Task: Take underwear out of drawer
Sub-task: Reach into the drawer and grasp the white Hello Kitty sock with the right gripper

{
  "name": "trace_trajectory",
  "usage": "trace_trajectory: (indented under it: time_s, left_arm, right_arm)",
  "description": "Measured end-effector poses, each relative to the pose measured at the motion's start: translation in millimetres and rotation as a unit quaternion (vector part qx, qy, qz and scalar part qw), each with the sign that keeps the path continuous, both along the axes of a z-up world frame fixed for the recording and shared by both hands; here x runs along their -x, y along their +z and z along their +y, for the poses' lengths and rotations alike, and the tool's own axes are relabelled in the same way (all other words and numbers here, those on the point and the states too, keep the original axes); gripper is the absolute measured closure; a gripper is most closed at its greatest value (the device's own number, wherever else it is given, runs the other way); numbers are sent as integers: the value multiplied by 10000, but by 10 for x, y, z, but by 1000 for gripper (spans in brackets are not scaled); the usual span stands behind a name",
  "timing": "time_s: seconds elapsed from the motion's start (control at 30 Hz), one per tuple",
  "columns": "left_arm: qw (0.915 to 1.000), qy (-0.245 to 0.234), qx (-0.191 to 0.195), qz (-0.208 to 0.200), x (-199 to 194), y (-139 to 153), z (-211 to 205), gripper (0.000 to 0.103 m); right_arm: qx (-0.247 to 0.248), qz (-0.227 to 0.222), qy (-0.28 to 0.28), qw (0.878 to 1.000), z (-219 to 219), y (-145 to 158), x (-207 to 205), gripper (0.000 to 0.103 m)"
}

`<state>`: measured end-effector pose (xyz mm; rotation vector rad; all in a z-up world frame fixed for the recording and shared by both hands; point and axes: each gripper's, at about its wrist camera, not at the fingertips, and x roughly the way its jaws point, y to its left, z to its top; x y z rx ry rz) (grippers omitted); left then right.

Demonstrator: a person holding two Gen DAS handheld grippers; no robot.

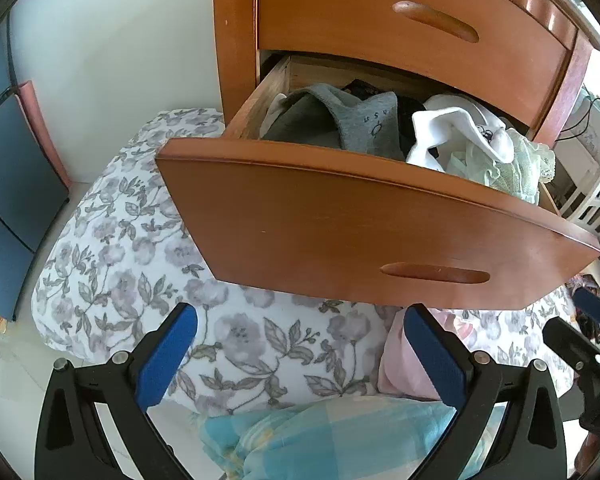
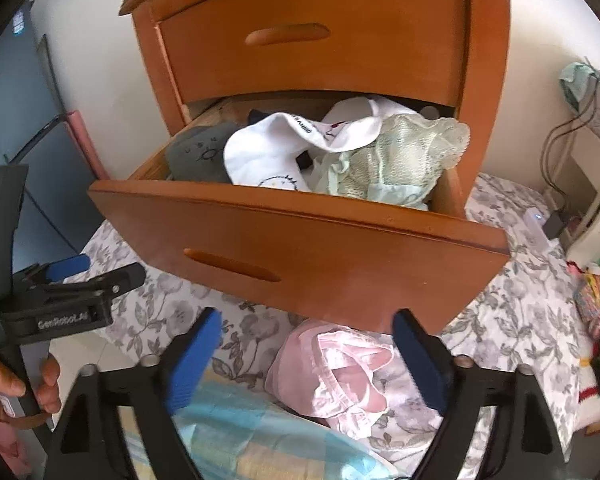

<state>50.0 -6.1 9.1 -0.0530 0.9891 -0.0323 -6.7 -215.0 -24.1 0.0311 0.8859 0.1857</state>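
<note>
A floral bedspread (image 2: 512, 320) lies under the open lower drawer (image 2: 300, 248) of a wooden nightstand (image 2: 488, 80). The drawer holds grey, white and green lace garments (image 2: 400, 160). Pink underwear (image 2: 340, 372) lies on the bedspread between the spread, empty fingers of the right gripper (image 2: 308, 360). The left gripper (image 1: 300, 352) also stands released, holding nothing.

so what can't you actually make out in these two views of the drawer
- Bottom of the open drawer: both views, buried under the gray garment, white garment and green lace piece.
- Drawer's back: both views, hidden by the closed upper drawer.
- Clutter at right edge: right wrist view, cut off and too small.
</note>
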Motion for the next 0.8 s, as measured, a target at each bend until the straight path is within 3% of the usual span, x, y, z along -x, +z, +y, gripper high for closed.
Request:
trace_trajectory:
  time_s: [0.07, 0.37, 0.63, 0.8]
  left_arm:
    - [10000, -42, 39, -30, 0, 2, 42, 0]
    - [9991, -115, 302, -259, 4, -1, 221, 0]
    - [9937, -390, 343, -997, 54, 115, 216, 0]
    - [9927, -513, 433, -1003, 11, 94, 244, 0]
  right_arm:
    - [12, 21, -126, 9999, 10, 24, -2, 0]
    - [60, 4, -574, 9983, 8, 141, 3, 0]
    - [-68, -533, -931, 9942, -78, 345, -1, 0]
    - [43, -506, -955, 9941, -80, 373, -73, 0]
